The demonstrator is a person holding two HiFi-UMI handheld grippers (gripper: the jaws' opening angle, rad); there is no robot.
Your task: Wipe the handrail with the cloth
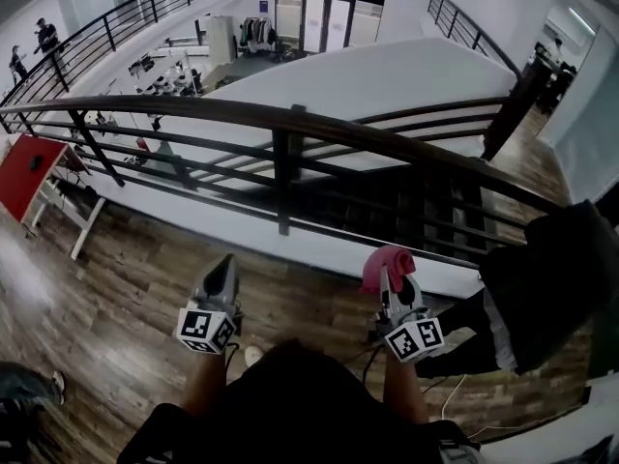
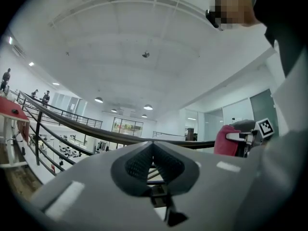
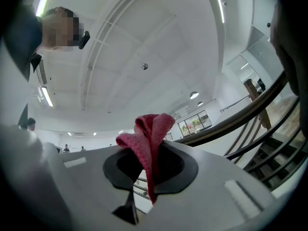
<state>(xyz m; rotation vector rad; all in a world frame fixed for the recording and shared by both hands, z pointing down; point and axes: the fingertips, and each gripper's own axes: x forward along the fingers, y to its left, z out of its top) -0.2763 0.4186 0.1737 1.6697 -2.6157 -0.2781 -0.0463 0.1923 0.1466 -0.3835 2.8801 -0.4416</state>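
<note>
A dark curved handrail [image 1: 290, 119] tops a black railing and runs across the head view from left to right. My right gripper [image 1: 389, 271] is shut on a pink-red cloth [image 1: 387, 263], which bunches up above the jaws [image 3: 149, 143]. It is held below the rail and short of it, pointing upward. My left gripper [image 1: 222, 271] is shut with nothing in it, also below the rail. In the left gripper view the handrail [image 2: 86, 129] crosses behind the jaws, and the cloth [image 2: 225, 141] shows at the right.
A person in dark clothes [image 1: 542, 298] stands close on my right. A red table [image 1: 29, 172] is at the left on the wood floor. Beyond the railing lie a stairwell [image 1: 426, 211] and a lower floor. Cables [image 1: 455, 394] trail on the floor near my feet.
</note>
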